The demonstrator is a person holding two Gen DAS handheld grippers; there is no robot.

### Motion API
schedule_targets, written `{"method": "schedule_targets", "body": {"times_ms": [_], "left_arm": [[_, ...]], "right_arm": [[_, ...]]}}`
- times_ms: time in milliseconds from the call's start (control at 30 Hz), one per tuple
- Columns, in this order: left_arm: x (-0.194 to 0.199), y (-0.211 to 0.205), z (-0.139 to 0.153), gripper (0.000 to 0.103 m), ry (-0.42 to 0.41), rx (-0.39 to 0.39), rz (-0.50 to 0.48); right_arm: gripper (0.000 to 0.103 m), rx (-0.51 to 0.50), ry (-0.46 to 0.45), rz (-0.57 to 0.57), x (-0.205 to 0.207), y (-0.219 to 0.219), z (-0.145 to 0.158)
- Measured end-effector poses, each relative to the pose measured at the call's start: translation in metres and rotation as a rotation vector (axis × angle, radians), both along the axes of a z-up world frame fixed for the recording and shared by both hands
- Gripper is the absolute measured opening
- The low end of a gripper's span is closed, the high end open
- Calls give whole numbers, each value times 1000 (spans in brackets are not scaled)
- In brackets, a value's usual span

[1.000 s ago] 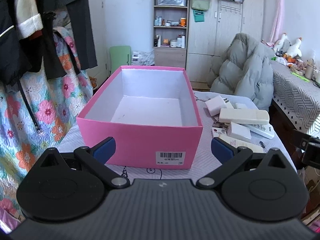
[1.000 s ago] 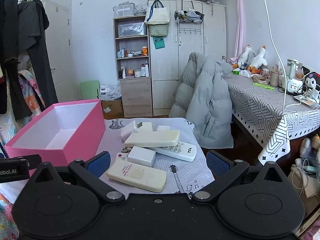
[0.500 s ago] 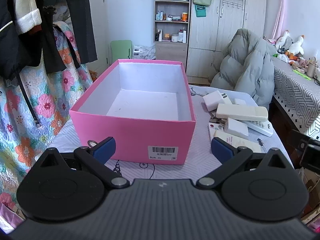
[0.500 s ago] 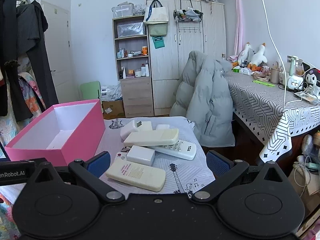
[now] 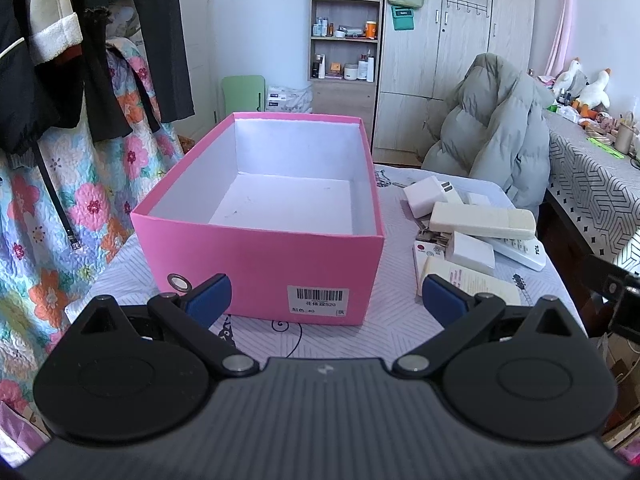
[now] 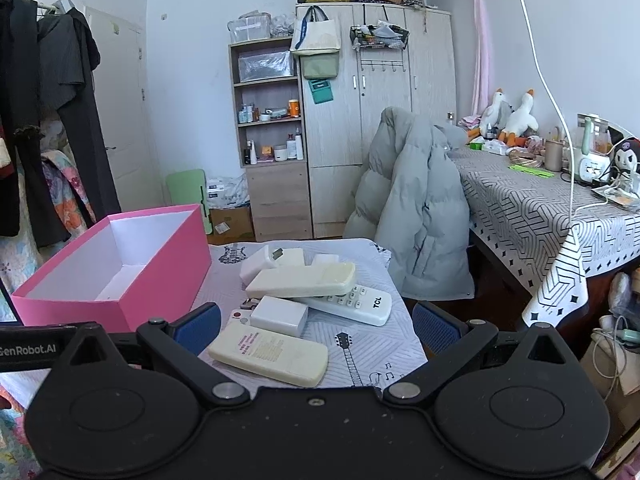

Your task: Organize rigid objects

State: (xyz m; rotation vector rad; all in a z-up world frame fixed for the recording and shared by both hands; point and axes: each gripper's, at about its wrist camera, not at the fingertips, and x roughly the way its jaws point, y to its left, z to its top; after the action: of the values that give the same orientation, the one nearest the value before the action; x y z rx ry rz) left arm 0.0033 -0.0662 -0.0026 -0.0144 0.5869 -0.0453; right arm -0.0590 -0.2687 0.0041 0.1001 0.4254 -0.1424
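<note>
An empty pink box [image 5: 264, 268] with a white inside stands on the table; it also shows in the right wrist view [image 6: 72, 302]. To its right lies a pile of white and cream things: a cream remote [image 6: 268, 354] nearest, a white block [image 6: 280, 316], a white TCL remote [image 6: 352, 304], a cream remote on top [image 6: 300, 282] and a white charger [image 6: 258, 266]. The pile shows in the left wrist view [image 5: 480, 222]. My left gripper [image 5: 326, 298] is open before the box's front wall. My right gripper [image 6: 316, 326] is open just short of the nearest remote. Both are empty.
A grey puffer jacket [image 6: 412, 208] hangs on a chair behind the table. A patterned table [image 6: 532, 208] with clutter stands to the right. Clothes [image 5: 60, 60] hang at the left. Shelves and a wardrobe [image 6: 340, 140] line the back wall.
My left gripper has drawn back and risen, so the box looks smaller and its grommet shows. My right gripper has hardly moved. Nothing was picked up.
</note>
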Motion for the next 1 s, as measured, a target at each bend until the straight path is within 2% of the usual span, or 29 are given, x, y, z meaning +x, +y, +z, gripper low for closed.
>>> {"method": "schedule_targets", "body": {"times_ms": [467, 533, 667, 767, 867, 900, 1000], "left_arm": [[-1, 1, -3, 103, 1, -12, 31], [-3, 4, -3, 103, -18, -41, 36], [-5, 4, -1, 103, -46, -15, 53], [0, 15, 9, 103, -35, -87, 42], [8, 29, 25, 103, -10, -128, -2], [11, 31, 32, 103, -9, -114, -13], [18, 33, 57, 103, -39, -3, -44]], "right_arm": [[103, -4, 1, 21, 1, -7, -2], [103, 1, 7, 26, 2, -8, -4], [103, -3, 20, 47, 4, -7, -7], [103, 8, -10, 63, 4, -10, -6], [103, 18, -89, 95, 2, -13, -1], [103, 13, -100, 107, 3, -14, 1], [103, -5, -99, 168, 12, -12, 9]]}}
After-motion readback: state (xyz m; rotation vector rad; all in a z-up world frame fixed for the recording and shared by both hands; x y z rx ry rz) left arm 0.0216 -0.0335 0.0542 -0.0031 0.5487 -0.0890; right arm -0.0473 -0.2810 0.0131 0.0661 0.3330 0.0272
